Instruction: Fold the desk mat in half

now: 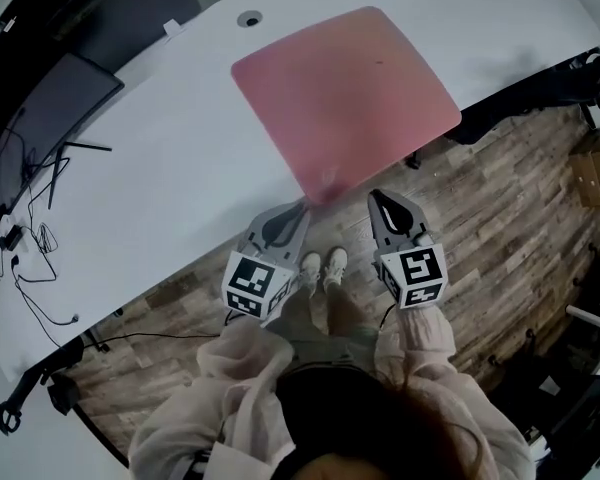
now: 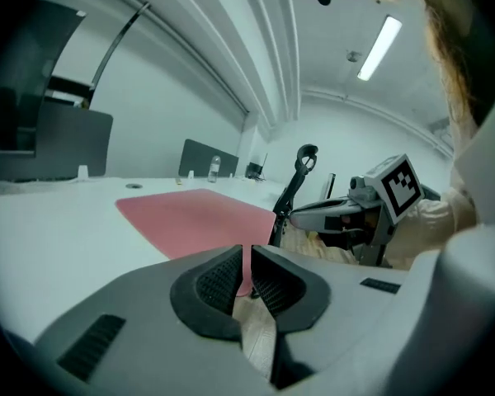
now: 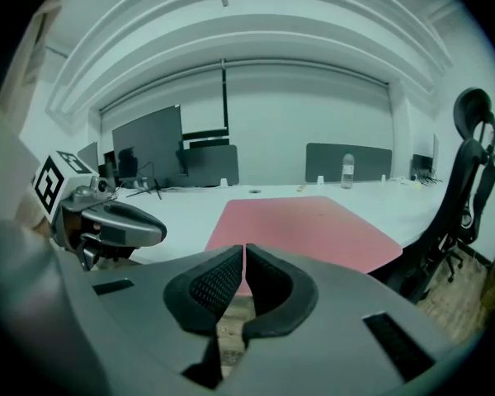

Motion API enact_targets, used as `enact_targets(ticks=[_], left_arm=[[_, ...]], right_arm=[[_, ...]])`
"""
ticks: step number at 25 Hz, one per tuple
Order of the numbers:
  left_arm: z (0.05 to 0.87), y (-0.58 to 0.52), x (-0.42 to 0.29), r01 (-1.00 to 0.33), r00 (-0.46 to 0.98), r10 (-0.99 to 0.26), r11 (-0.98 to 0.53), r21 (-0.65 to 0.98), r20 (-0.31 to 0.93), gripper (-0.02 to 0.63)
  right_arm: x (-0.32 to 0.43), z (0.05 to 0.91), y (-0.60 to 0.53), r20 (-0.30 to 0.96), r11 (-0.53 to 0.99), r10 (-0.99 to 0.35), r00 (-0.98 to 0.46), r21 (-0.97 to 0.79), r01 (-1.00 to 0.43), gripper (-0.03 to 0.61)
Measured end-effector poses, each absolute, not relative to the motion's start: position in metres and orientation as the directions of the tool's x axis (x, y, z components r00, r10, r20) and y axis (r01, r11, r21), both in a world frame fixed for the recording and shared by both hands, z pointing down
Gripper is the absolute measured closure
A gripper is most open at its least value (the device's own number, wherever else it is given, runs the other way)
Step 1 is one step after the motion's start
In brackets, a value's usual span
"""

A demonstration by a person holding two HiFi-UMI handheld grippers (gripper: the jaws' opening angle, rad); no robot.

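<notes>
Step in hand: approach, before any grasp. The desk mat [image 1: 345,93], pink, lies flat and unfolded on the white table [image 1: 160,168], set at a slant, with its near corner at the table's near edge in front of the person. The left gripper [image 1: 285,218] hangs just beside that corner; the right gripper [image 1: 388,203] hangs off the table edge over the floor. On each gripper the pads stand nearly together, with only a thin slit and nothing between them. Next move, as judged: spread both jaws, take the near side of the mat at two points, lift, and carry it over to the far side. No brand or writing is legible; the marker cubes [image 1: 415,271] carry black-and-white patterns only.
</notes>
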State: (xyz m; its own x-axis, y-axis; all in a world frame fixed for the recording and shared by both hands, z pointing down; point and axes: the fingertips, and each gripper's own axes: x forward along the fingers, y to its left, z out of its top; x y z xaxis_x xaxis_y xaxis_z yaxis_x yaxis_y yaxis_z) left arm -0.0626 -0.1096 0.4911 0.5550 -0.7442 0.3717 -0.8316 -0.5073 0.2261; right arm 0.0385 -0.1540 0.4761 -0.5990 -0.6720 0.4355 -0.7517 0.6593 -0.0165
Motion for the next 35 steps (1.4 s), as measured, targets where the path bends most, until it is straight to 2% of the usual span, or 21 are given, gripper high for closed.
enact_targets(ticks=[6, 11, 15, 21, 25, 31, 35], left_arm=[[0.525, -0.101, -0.070, -0.851, 0.516, -0.758, -0.403, 0.336, 0.399, 0.583], [0.550, -0.091, -0.070, -0.858, 0.494, -0.760, -0.346, 0.380, 0.423, 0.584], [0.565, -0.085, -0.074, -0.861, 0.482, -0.763, -0.319, 0.397, 0.430, 0.584], [0.581, -0.075, -0.083, -0.876, 0.448, -0.768, -0.276, 0.395, 0.457, 0.584], [0.582, -0.074, -0.089, -0.886, 0.422, -0.778, -0.245, 0.394, 0.465, 0.584], [0.577, -0.079, -0.093, -0.893, 0.408, -0.787, -0.238, 0.383, 0.462, 0.584], [0.571, -0.082, -0.090, -0.894, 0.407, -0.793, -0.244, 0.376, 0.453, 0.584]], right_arm=[[0.004, 0.504, -0.141, 0.491, 0.810, -0.552, -0.674, 0.125, -0.572, 0.459], [-0.020, 0.540, -0.128, 0.568, 0.884, -0.467, -0.677, 0.270, -0.383, 0.385], [-0.035, 0.565, -0.122, 0.602, 0.888, -0.447, -0.662, 0.391, -0.243, 0.373], [-0.050, 0.590, -0.124, 0.626, 0.865, -0.449, -0.637, 0.484, -0.135, 0.376], [-0.054, 0.592, -0.132, 0.622, 0.850, -0.464, -0.631, 0.513, -0.118, 0.440], [-0.056, 0.584, -0.129, 0.625, 0.895, -0.403, -0.668, 0.422, -0.145, 0.491], [-0.054, 0.579, -0.128, 0.615, 0.895, -0.411, -0.673, 0.413, -0.169, 0.538]])
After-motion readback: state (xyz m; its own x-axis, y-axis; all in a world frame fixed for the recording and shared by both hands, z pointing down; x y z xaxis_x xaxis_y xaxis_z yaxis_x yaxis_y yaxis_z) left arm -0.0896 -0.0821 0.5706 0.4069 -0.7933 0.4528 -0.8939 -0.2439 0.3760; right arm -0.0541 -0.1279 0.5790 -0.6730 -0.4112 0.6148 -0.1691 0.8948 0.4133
